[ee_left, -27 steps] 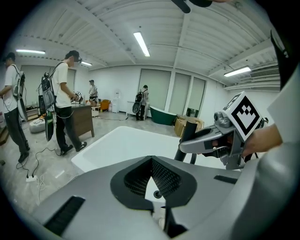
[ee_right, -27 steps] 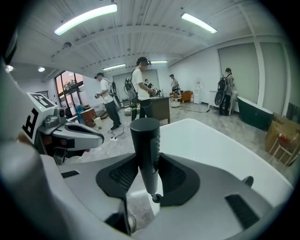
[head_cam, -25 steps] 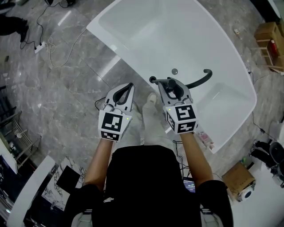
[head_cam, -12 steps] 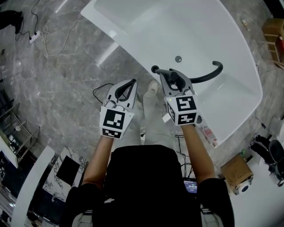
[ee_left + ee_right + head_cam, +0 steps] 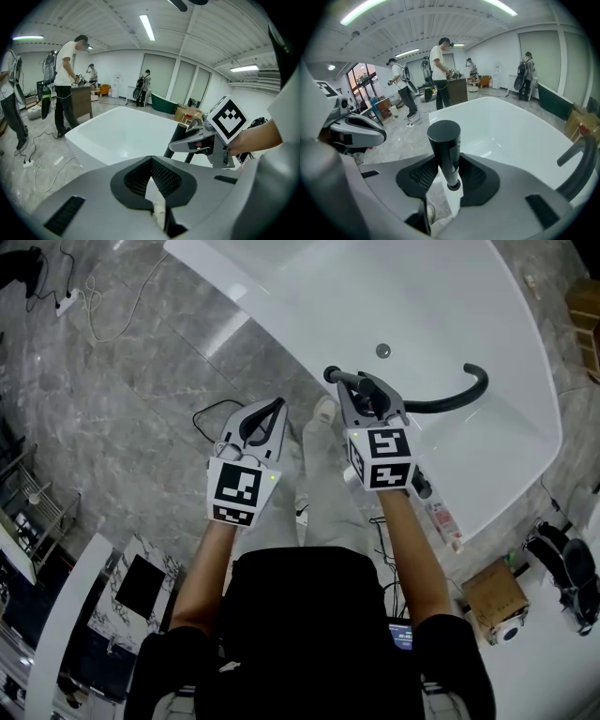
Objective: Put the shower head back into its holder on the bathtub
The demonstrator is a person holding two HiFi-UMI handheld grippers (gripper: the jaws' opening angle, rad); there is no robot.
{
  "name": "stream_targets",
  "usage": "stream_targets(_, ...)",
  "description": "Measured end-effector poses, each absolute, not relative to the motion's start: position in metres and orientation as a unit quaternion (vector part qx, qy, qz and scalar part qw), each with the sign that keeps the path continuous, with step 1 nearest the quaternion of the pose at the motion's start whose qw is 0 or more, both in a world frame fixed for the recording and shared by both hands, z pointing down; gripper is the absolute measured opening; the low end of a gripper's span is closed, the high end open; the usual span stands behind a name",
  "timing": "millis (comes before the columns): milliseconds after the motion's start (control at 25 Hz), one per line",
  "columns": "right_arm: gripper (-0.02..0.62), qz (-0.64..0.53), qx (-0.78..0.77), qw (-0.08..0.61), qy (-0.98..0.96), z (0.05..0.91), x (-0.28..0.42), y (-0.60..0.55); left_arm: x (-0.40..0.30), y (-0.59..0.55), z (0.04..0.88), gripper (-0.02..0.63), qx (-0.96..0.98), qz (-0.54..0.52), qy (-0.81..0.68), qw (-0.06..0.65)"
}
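A white bathtub [image 5: 281,306] lies ahead of me on the grey marble floor. My right gripper [image 5: 361,390] is over its near rim, shut on a black stick-shaped shower head [image 5: 330,375] that pokes out to the left of the jaws. In the right gripper view the shower head [image 5: 444,140] stands upright between the pads [image 5: 423,174]. A black curved spout [image 5: 459,395] arches over the tub behind it. My left gripper [image 5: 275,407] hangs beside the tub over the floor, shut and empty; its tips meet in the left gripper view [image 5: 151,161]. I cannot make out the holder.
A round grey fitting [image 5: 382,351] sits in the tub wall. Cables [image 5: 112,306] trail on the floor at the left. A cardboard box [image 5: 497,601] and small bottles [image 5: 441,521] lie right of the tub. People [image 5: 65,84] stand at a desk further off.
Both grippers have sunk toward the tub rim, side by side. The shower head stays in the right gripper's jaws, and the left gripper stays shut.
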State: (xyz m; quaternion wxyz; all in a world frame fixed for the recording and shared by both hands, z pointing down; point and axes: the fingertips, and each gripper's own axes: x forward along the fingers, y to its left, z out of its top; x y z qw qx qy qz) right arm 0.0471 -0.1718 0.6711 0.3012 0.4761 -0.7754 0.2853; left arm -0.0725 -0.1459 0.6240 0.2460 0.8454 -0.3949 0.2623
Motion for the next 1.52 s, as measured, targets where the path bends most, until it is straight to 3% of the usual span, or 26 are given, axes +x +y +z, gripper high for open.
stream_targets(640, 0.135, 0.275, 0.461, 0.342, -0.771, 0.721, 0.038, -0.165, -0.076, -0.14, 0.656, 0.014, 0.836, 0.274, -0.397, 0.264)
stream_targets(1520, 0.135, 0.222, 0.471, 0.34, -0.783, 0.717, 0.03, -0.168, -0.075, -0.138, 0.662, 0.014, 0.832, 0.277, -0.399, 0.266)
